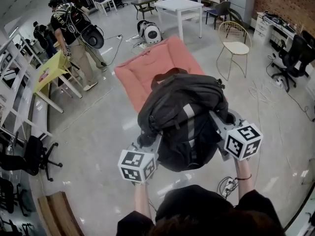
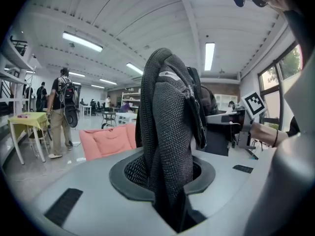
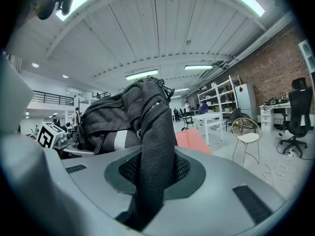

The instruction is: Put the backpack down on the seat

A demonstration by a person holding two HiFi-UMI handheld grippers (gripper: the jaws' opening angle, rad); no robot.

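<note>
A dark grey backpack (image 1: pixel 187 117) hangs in the air between both grippers, just short of a salmon-pink cushioned seat (image 1: pixel 152 63) on the floor ahead. My left gripper (image 1: pixel 147 144) is shut on a mesh shoulder strap (image 2: pixel 170 146) at the pack's left side. On the right side, my right gripper (image 1: pixel 221 127) is shut on the other mesh strap (image 3: pixel 155 151). Each strap runs down into the slot between the jaws. The pink seat (image 2: pixel 106 140) shows behind the strap in the left gripper view, and a corner of the seat (image 3: pixel 194 140) in the right gripper view.
A gold wire chair (image 1: pixel 235 45) stands right of the seat, a white table (image 1: pixel 179 6) behind it. A person (image 1: pixel 74 38) stands at the left beside a yellow table (image 1: pixel 49 73). Office chairs (image 1: pixel 293 58) and floor cables (image 1: pixel 261 90) sit at the right.
</note>
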